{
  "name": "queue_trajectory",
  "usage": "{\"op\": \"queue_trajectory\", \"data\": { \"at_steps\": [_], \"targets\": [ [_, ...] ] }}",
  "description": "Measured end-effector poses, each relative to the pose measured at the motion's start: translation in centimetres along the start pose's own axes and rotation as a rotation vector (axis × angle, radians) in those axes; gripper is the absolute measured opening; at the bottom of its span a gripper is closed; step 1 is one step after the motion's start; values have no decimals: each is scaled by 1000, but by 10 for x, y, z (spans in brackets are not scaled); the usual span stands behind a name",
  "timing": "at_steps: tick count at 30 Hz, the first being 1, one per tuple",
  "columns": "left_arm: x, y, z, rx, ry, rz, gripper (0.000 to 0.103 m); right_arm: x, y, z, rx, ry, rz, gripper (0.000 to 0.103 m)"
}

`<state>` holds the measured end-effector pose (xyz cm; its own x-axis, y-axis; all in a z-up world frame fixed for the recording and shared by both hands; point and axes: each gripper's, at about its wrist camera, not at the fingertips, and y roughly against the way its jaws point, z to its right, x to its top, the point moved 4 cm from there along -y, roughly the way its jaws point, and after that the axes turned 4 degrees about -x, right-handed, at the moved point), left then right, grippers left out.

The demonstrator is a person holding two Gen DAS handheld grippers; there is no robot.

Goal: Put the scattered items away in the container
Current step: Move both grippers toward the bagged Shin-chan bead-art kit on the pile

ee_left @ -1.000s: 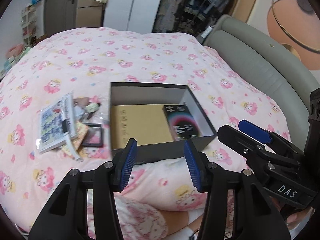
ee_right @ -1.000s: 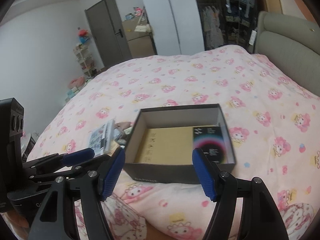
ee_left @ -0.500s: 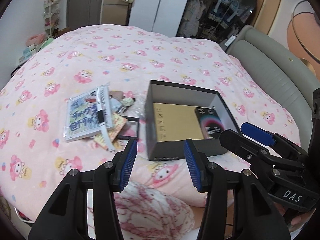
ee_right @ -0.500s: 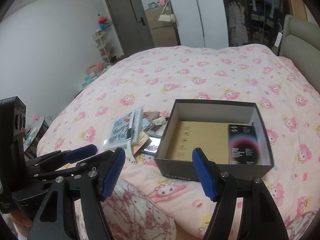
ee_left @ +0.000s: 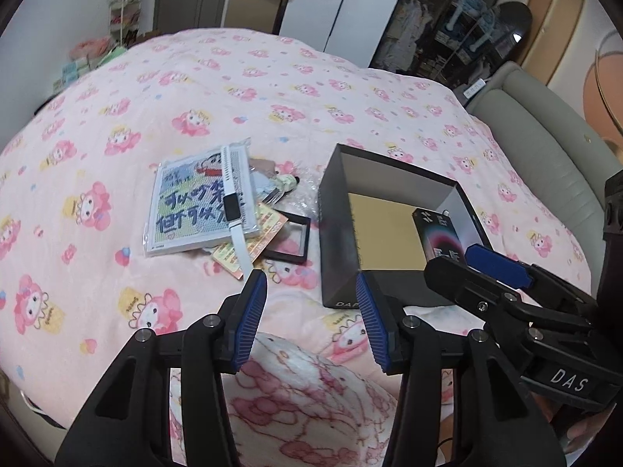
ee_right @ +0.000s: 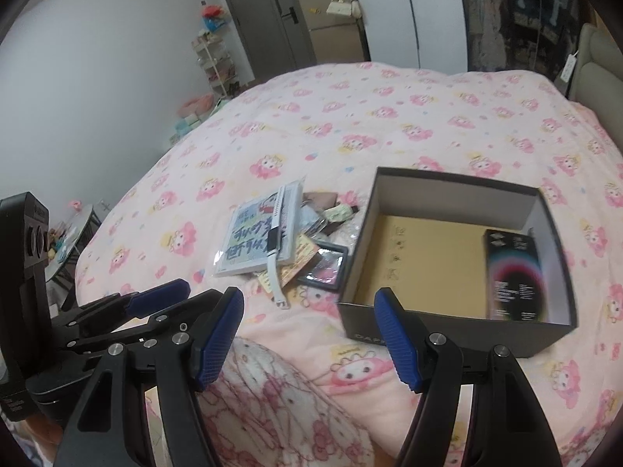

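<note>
An open dark box (ee_left: 338, 241) (ee_right: 455, 329) lies on the pink bed, holding a tan sheet and a black packet (ee_right: 512, 272). Left of it is a heap: a plastic-wrapped picture kit (ee_left: 198, 206) (ee_right: 257, 237), a white wristband (ee_left: 237, 233) (ee_right: 274, 268) across it, an orange card (ee_left: 253, 245), a black frame (ee_left: 288, 239) (ee_right: 325, 262) and small sachets (ee_right: 338, 212). My left gripper (ee_left: 311, 311) hovers open and bare just short of the box's near corner. My right gripper (ee_right: 307, 330) is open too, nothing between its pads, near the box's front wall.
A pink patterned sleeve or cushion (ee_left: 303, 397) bulges beneath both grippers. The grey padded headboard (ee_left: 545, 144) runs along the right. A door, shelves and wardrobes (ee_right: 409, 11) stand beyond the far edge of the bed.
Both views have swung so the box sits further right and the heap of items has come toward the middle. Both grippers have sunk a little toward the bed. Neither jaw gap differs.
</note>
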<state>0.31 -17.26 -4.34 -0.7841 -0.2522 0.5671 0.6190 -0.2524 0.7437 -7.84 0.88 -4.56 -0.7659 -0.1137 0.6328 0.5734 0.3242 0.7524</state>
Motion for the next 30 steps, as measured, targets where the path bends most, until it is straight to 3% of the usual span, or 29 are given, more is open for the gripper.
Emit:
{"op": "queue_trajectory", "data": {
  "at_steps": [20,30],
  "targets": [
    [16,-56,-111,74,170,-94,48,28,-114,-54,23,109,-164,67],
    [12,-104,-143,65,245,-154,49,23,-170,-50,-14,100,-244,67]
  ]
}}
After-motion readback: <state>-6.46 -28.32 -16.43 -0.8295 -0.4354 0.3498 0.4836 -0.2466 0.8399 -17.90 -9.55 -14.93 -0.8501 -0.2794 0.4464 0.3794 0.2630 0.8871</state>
